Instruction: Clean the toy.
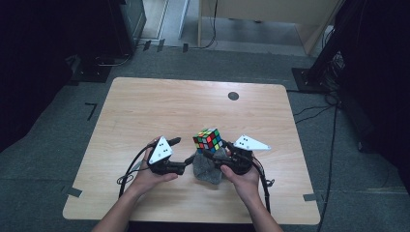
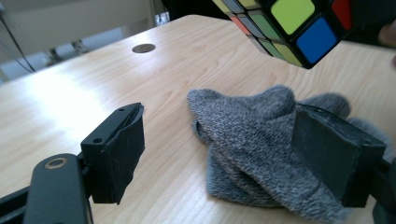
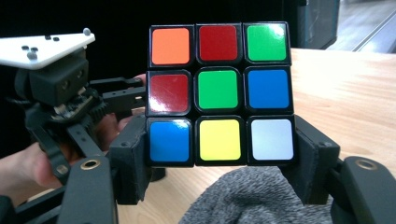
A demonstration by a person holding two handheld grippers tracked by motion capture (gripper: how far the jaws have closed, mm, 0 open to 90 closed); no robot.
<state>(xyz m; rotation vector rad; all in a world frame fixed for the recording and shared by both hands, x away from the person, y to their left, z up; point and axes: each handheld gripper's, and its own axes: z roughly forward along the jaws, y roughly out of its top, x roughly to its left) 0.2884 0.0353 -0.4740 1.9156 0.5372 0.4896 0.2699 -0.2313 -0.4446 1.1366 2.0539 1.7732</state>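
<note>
A scrambled colour cube [image 1: 208, 140] is lifted just above a crumpled grey knitted cloth [image 1: 207, 171] near the table's front middle. My right gripper [image 1: 211, 150] is shut on the cube; in the right gripper view its pads press the bottom row of the cube [image 3: 219, 93] from both sides, with the cloth [image 3: 243, 196] below. My left gripper [image 1: 183, 151] stands open just left of the cloth. In the left gripper view one pad rests against the cloth [image 2: 252, 140] and the other is apart on bare wood, with the cube [image 2: 289, 23] overhead.
The wooden table [image 1: 145, 106] has a small black round mark [image 1: 233, 95] at the back right. Cables trail from both grippers toward the front edge. Dark stands and cables sit on the grey floor around the table.
</note>
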